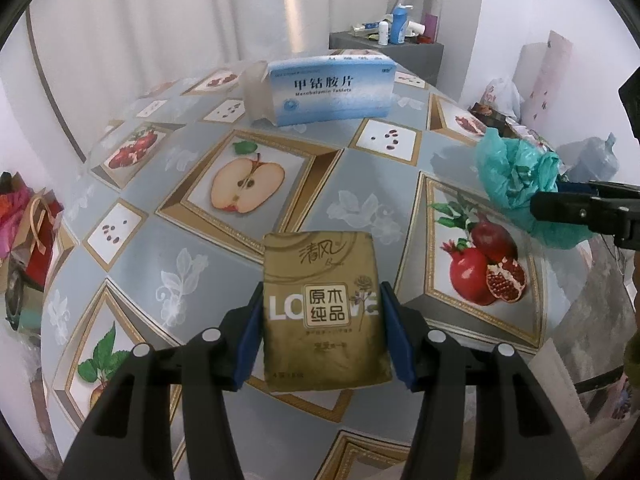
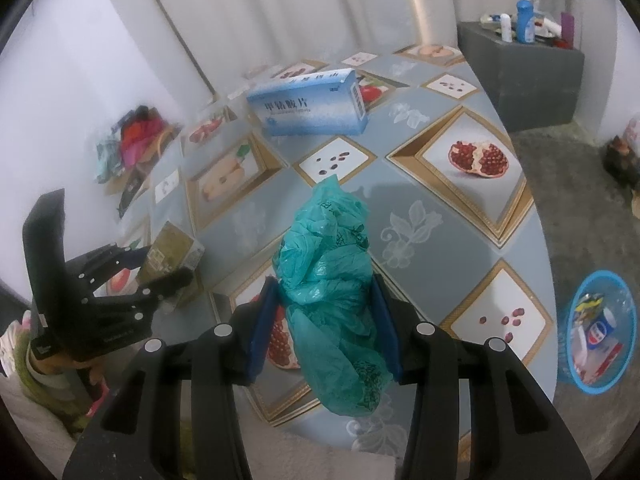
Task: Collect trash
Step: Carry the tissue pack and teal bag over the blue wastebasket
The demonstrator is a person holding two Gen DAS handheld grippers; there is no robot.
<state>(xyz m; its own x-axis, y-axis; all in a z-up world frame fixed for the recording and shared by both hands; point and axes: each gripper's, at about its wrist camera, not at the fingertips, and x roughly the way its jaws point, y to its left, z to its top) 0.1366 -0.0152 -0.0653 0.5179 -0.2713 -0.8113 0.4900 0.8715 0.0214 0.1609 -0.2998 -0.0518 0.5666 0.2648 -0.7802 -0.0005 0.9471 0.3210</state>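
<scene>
My left hand-held gripper point(image 1: 322, 330) pinches the flat gold tissue packet point(image 1: 324, 312); my right hand-held gripper point(image 2: 324, 326) clamps the crumpled teal plastic bag point(image 2: 334, 300) above the surface point(image 2: 440, 236); that slippery film could slide free before the blue mesh bin point(image 2: 596, 332), down right.

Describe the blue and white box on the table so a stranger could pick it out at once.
Start at the table with the fruit-picture cloth and look to its far side, toward the curtain. The medicine box stands there alone on a long edge, with an end flap hanging open. It is the only hard, blue-and-white thing there; the gold tissue pack and green plastic bag sit in the grippers.
</scene>
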